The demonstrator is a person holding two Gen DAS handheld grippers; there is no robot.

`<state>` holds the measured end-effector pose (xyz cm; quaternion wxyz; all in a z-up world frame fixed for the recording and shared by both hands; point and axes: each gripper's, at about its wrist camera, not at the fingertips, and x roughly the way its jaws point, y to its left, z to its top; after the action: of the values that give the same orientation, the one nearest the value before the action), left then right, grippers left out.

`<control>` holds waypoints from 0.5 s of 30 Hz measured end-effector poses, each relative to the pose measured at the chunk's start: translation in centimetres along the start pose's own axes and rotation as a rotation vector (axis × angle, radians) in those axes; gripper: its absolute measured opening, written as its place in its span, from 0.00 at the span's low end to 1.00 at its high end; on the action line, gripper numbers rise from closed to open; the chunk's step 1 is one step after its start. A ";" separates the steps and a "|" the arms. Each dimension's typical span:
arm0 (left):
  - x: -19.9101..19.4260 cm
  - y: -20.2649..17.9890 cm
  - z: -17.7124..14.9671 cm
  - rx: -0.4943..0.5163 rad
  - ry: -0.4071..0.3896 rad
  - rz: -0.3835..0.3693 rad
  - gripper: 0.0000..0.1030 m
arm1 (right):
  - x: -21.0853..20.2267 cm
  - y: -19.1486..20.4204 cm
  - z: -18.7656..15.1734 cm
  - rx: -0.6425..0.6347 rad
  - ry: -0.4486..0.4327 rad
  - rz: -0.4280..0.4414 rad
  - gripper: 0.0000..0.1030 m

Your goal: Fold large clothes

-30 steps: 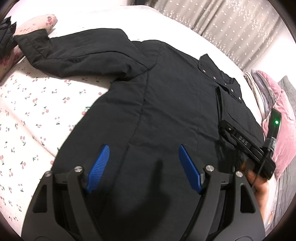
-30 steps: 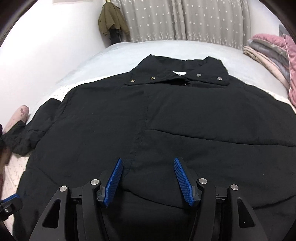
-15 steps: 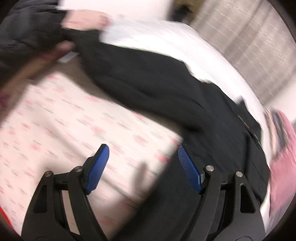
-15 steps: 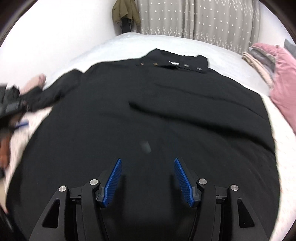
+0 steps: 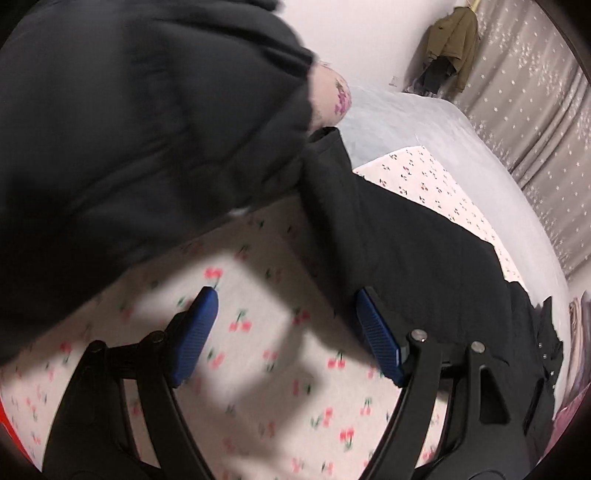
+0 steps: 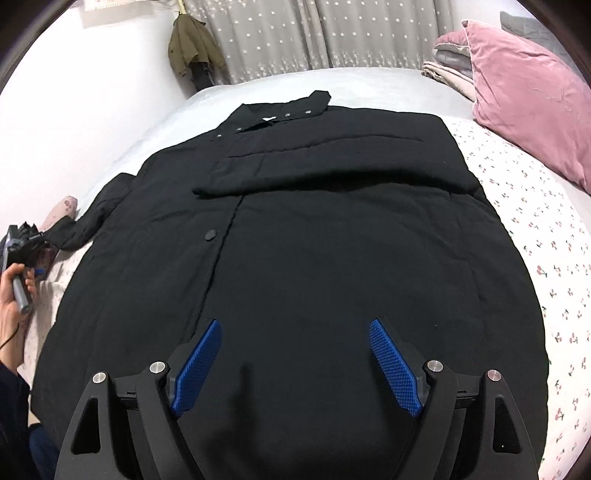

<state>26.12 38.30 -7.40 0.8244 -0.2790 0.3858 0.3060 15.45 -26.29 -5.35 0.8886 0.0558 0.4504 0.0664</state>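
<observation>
A large black padded coat (image 6: 314, 236) lies flat on the bed, collar at the far end, its right sleeve folded across the chest. Its left sleeve (image 6: 92, 218) stretches out to the left; in the left wrist view the sleeve (image 5: 376, 236) runs diagonally from upper middle to lower right. My left gripper (image 5: 284, 325) is open and empty just above the cherry-print sheet (image 5: 258, 369), beside the sleeve, its right finger close to the sleeve's edge. My right gripper (image 6: 295, 350) is open and empty above the coat's lower hem. The left gripper (image 6: 22, 247) shows near the cuff.
A dark sleeved arm (image 5: 129, 129) fills the upper left of the left wrist view. A pink pillow (image 6: 528, 88) and folded blankets (image 6: 447, 70) lie at the far right. An olive jacket (image 6: 192, 48) hangs by the starred curtain (image 6: 332, 33). A grey sheet (image 5: 424, 125) covers the far bed.
My left gripper has swung left off the coat's body, out over the cherry sheet beside the left sleeve. My right gripper has pulled back towards the hem. Both stay open.
</observation>
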 end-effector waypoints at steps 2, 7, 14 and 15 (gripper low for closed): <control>0.5 -0.8 0.3 0.033 -0.019 0.023 0.75 | -0.3 0.2 0.1 -0.025 -0.019 -0.026 0.81; 1.5 -2.2 0.4 0.046 -0.022 -0.049 0.75 | -0.8 0.3 0.3 -0.035 -0.056 -0.089 0.81; 2.6 -3.3 -0.4 0.130 -0.033 -0.094 0.15 | -0.6 0.9 -0.1 -0.073 -0.072 -0.168 0.81; 2.3 -2.9 -0.3 0.108 -0.047 -0.118 0.14 | -0.5 1.0 -0.1 -0.077 -0.074 -0.176 0.81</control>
<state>29.25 36.81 -8.79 0.8637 -0.2490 0.3650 0.2423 15.00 -25.40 -4.81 0.9084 -0.0159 0.4178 0.0032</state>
